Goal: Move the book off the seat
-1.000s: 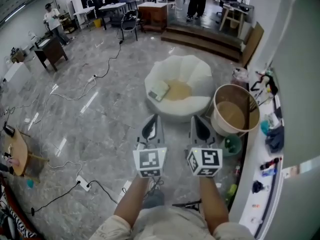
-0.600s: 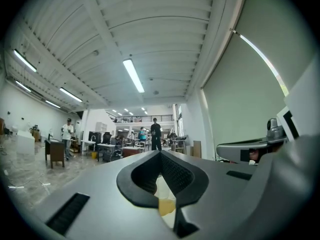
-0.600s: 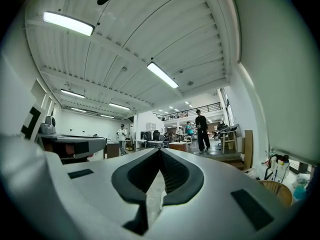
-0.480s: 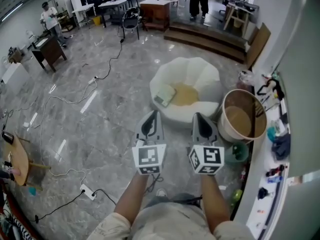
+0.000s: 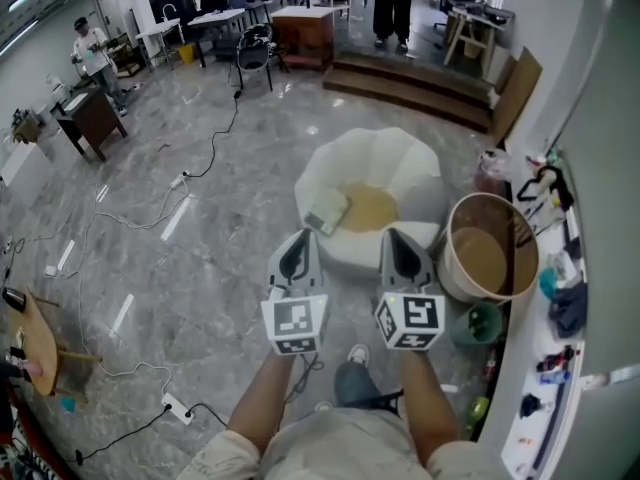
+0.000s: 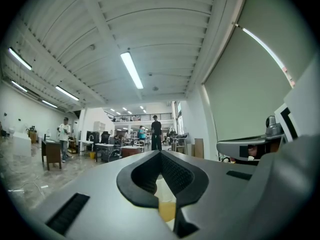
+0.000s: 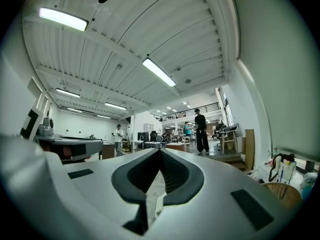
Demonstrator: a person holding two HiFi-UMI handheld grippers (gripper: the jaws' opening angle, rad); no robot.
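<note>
Left tongs (image 5: 300, 251) and right tongs (image 5: 402, 252) both pressed together, empty, level. Book (image 5: 327, 209) lies on white seat (image 5: 375, 164) ahead.

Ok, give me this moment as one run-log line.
phase: before grasp | book: on white seat, untouched | left hand-held gripper: shut, empty | right hand-held gripper: shut, empty

Book (image 5: 326, 209) cover print illegibly small
</note>
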